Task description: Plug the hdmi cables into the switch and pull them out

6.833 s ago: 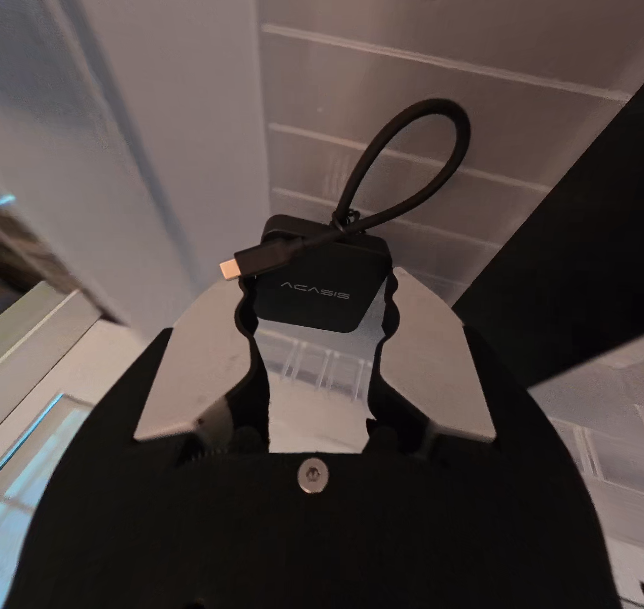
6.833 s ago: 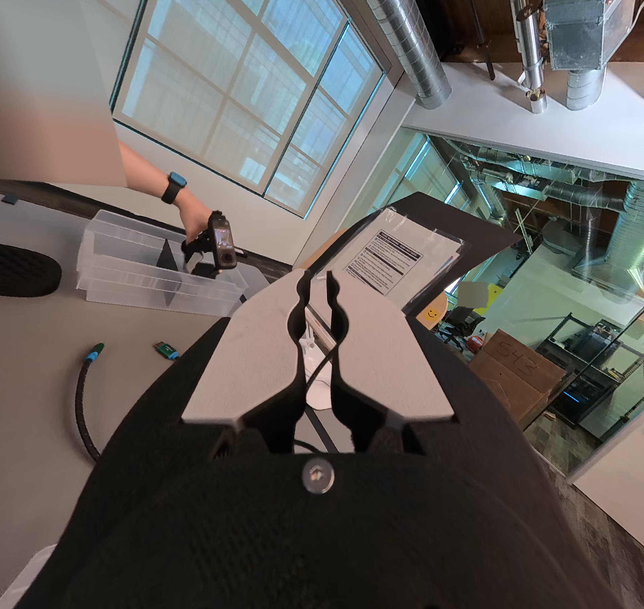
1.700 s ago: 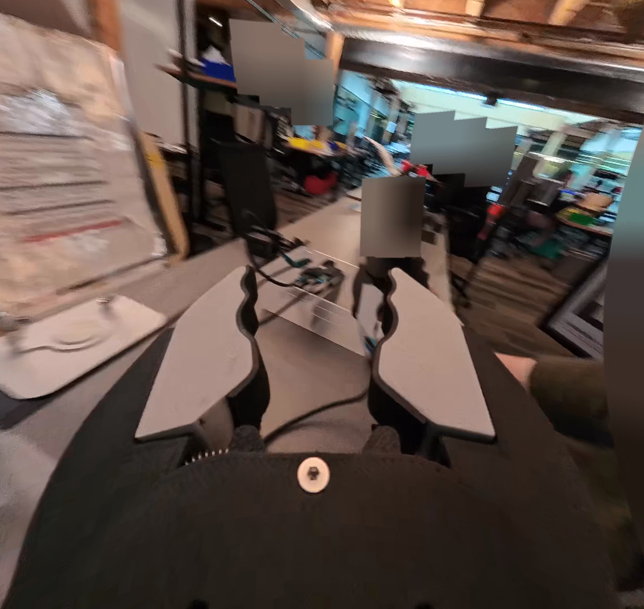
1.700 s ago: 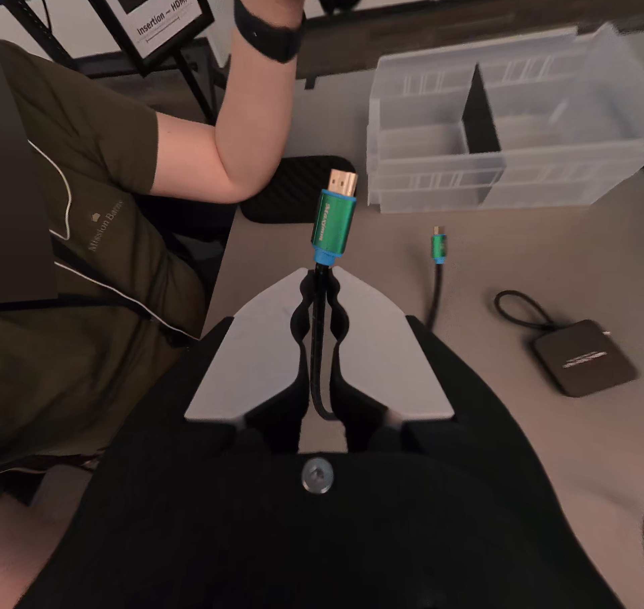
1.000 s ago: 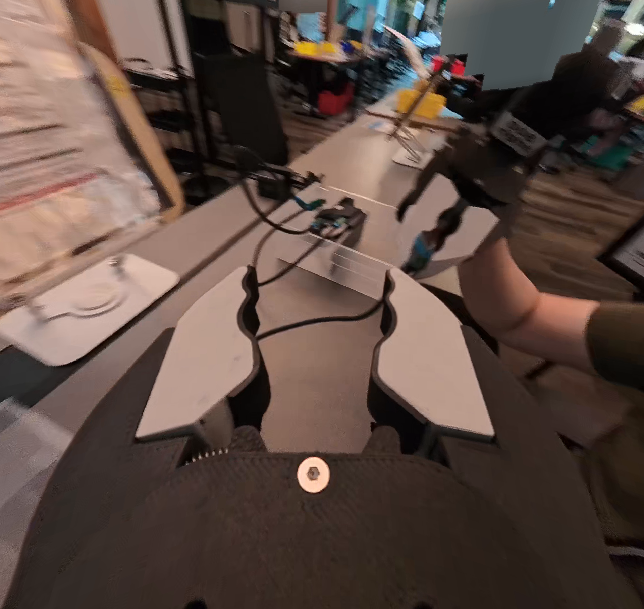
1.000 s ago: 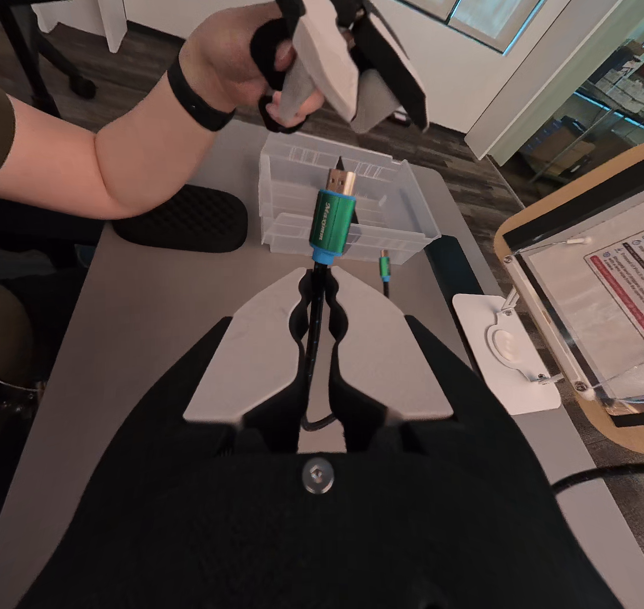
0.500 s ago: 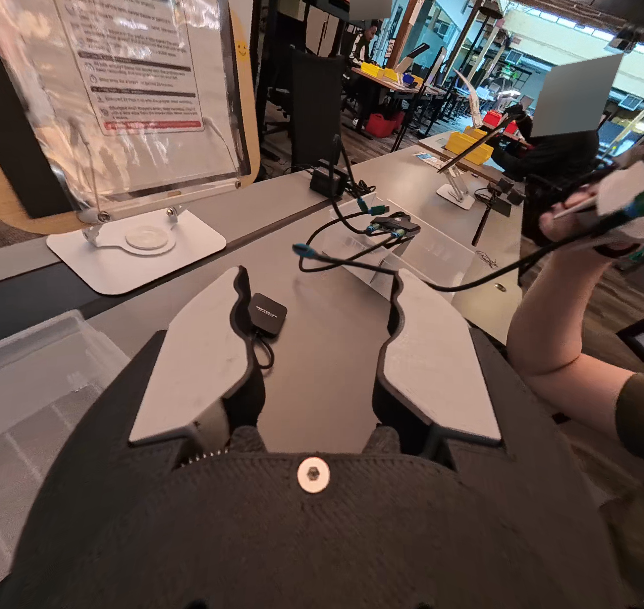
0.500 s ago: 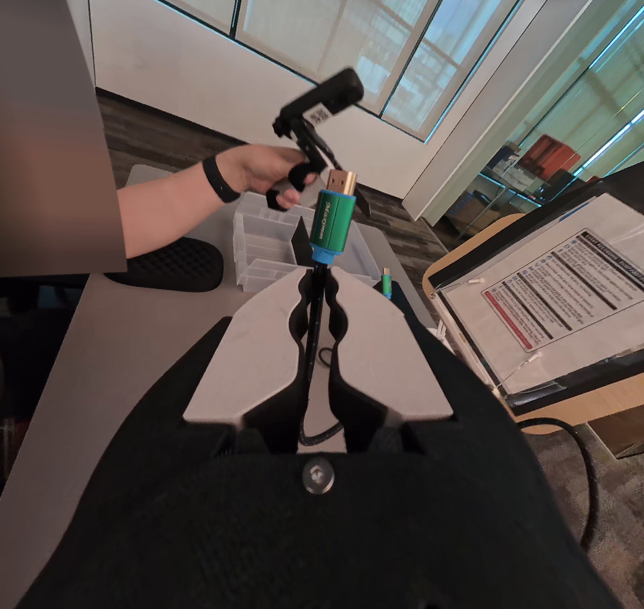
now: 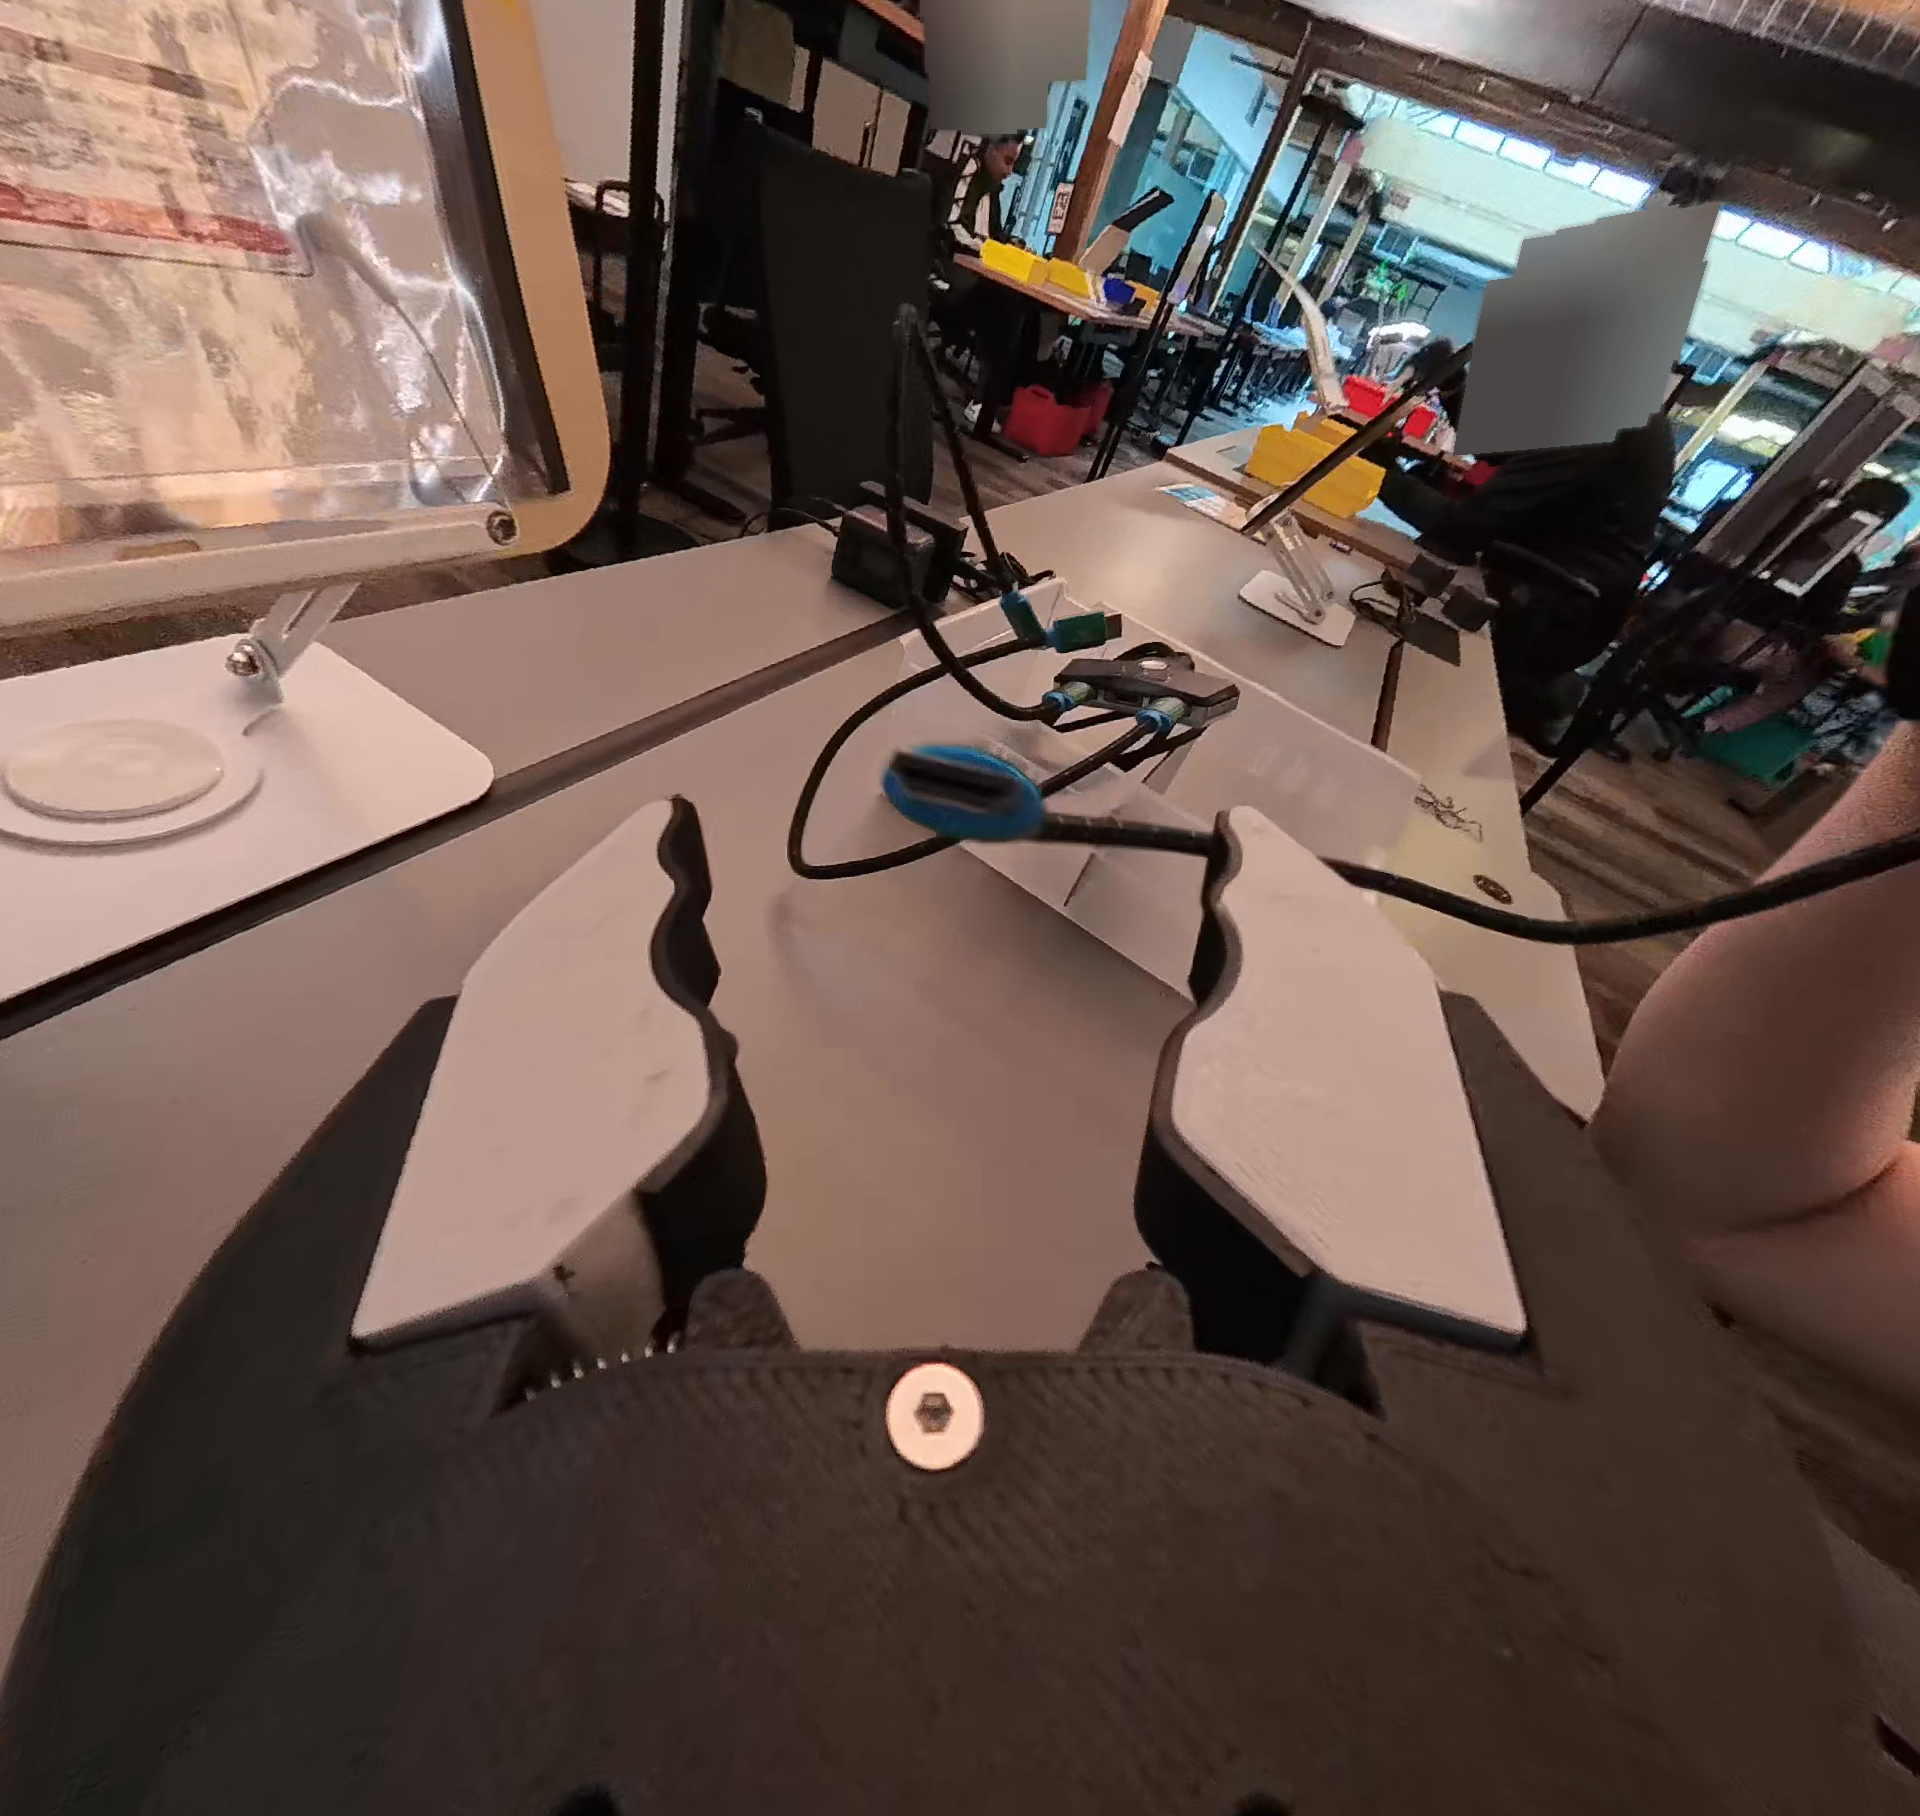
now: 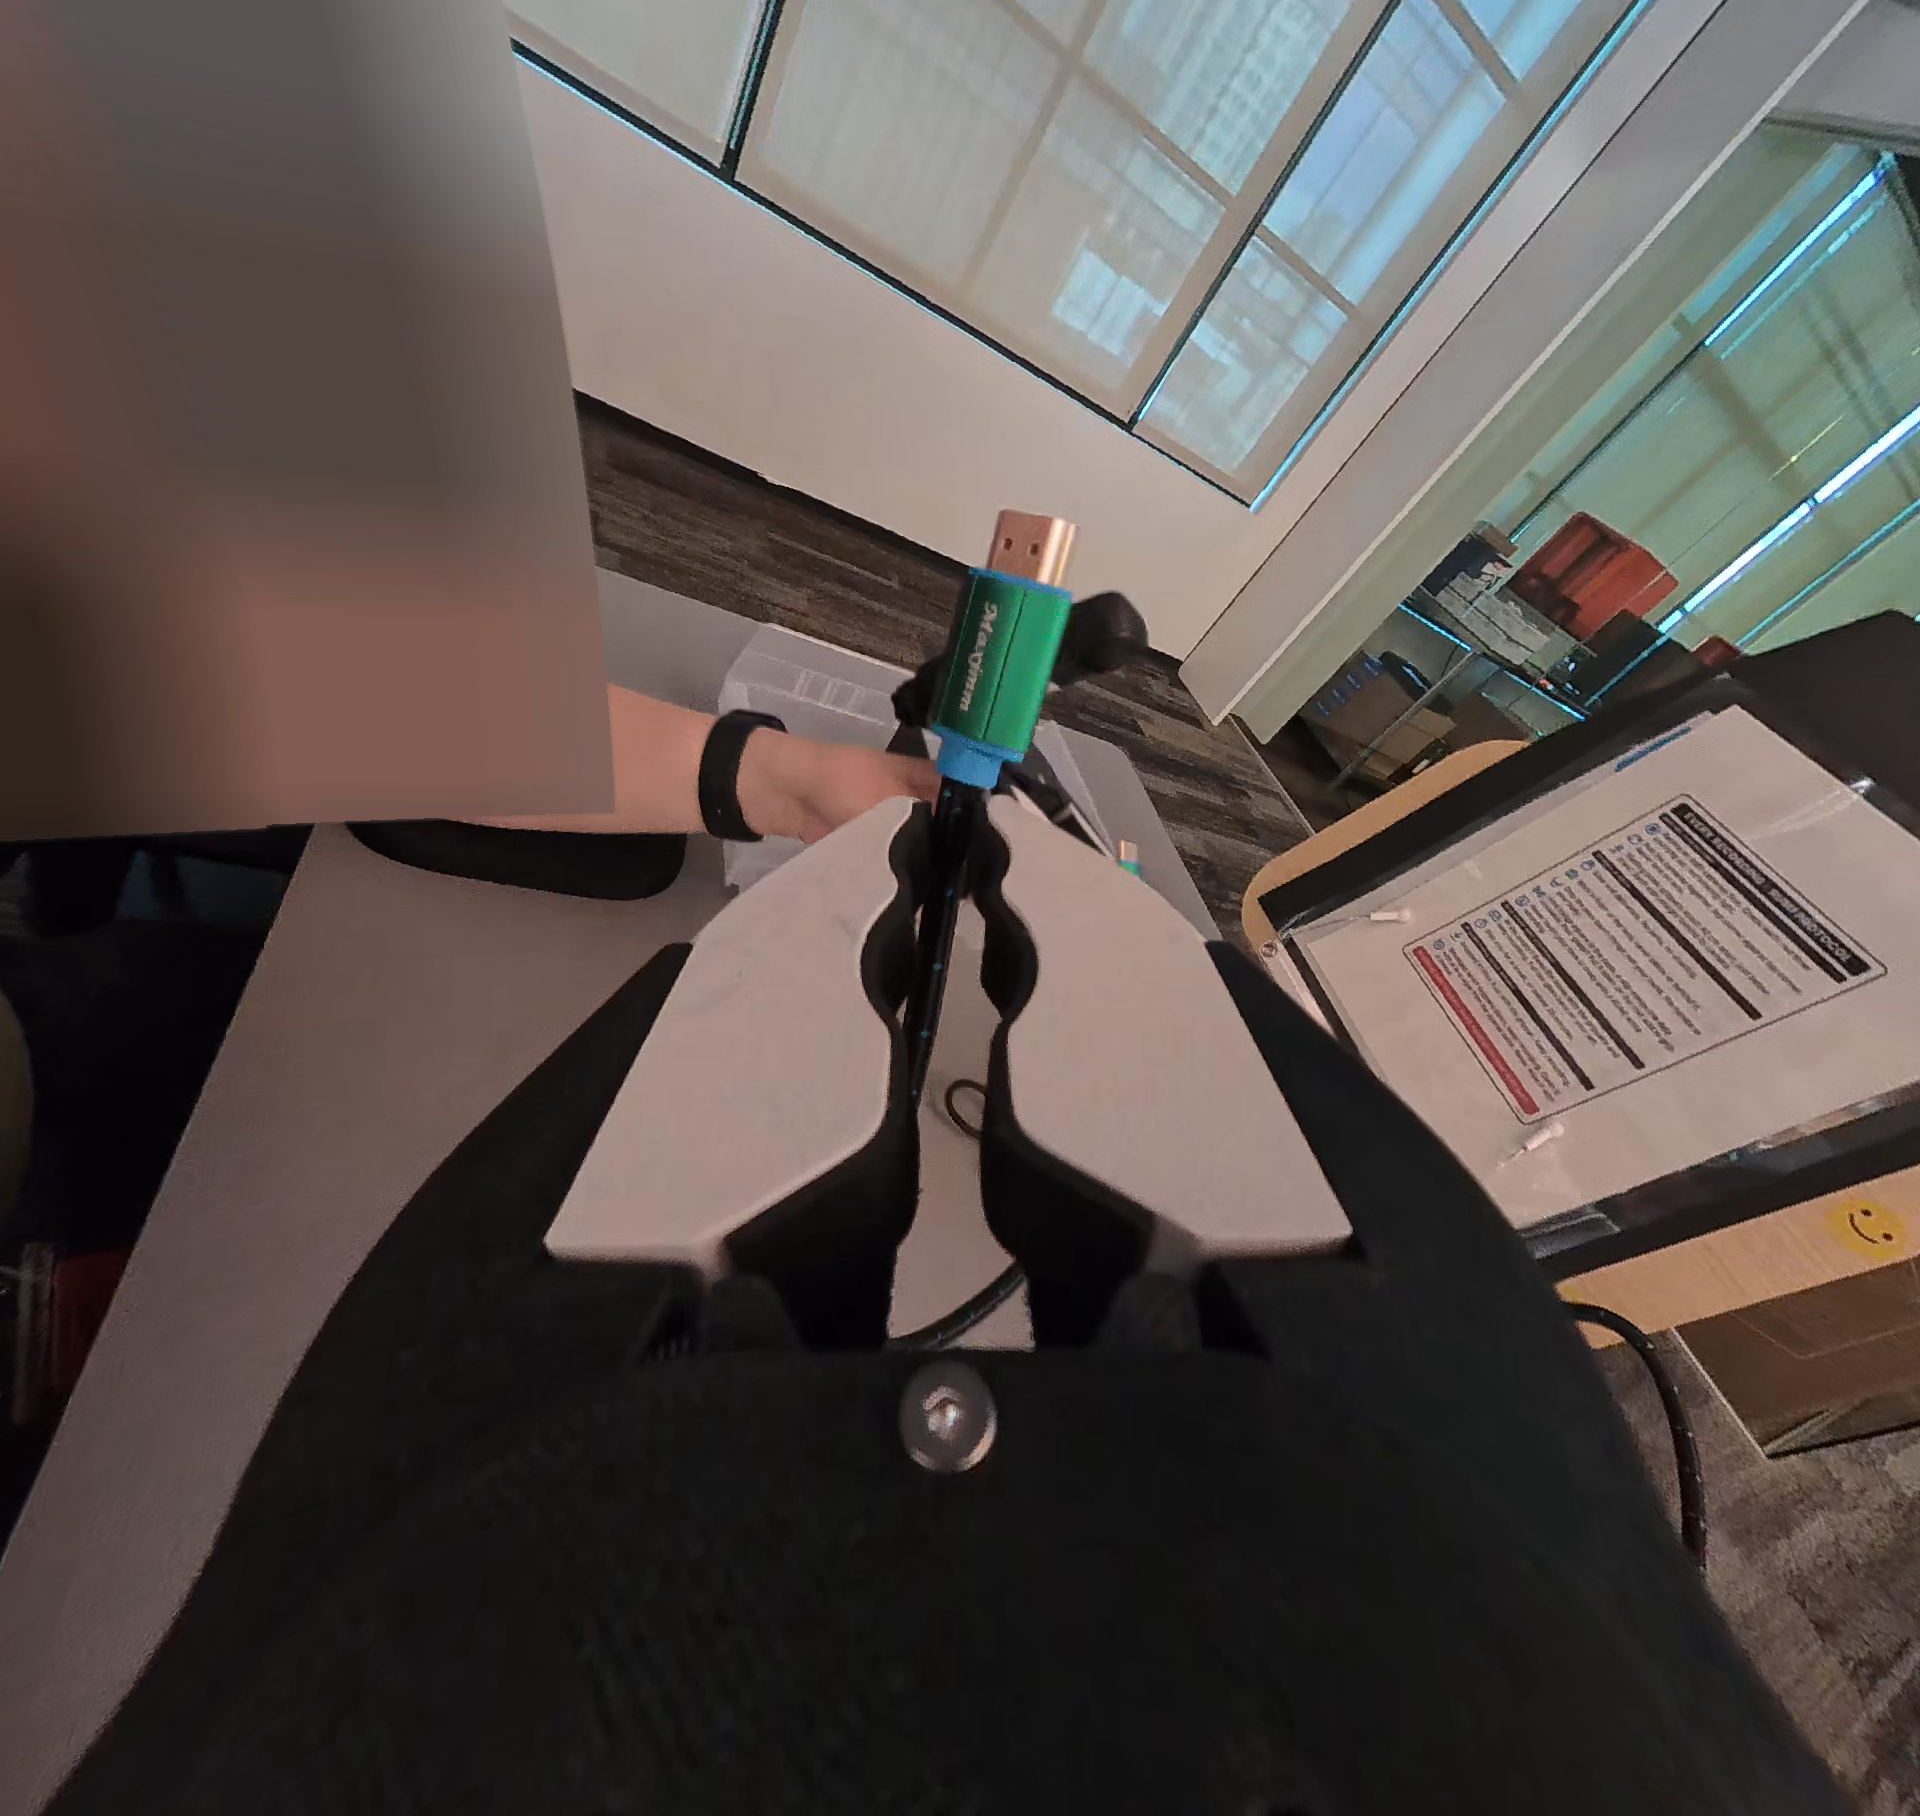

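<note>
Risk of missing the port: right gripper point(image 10: 951, 821) clamped on the thin cable point(image 10: 935, 945) below the green plug point(image 10: 1000, 660) at 12 o'clock, free to pivot; left gripper point(image 9: 951, 893) wide, empty, facing the switch point(image 9: 1148, 684) at 1 o'clock

We've got one HDMI cable point(image 10: 940, 945) pinched in the right claw point(image 10: 945, 847), its green plug point(image 10: 1000, 665) with the blue collar and gold tip sticking up past the fingertips. Further back, the small black switch point(image 9: 1148, 683) sits on a clear box, with two blue-collared plugs seated in its near side.
</note>
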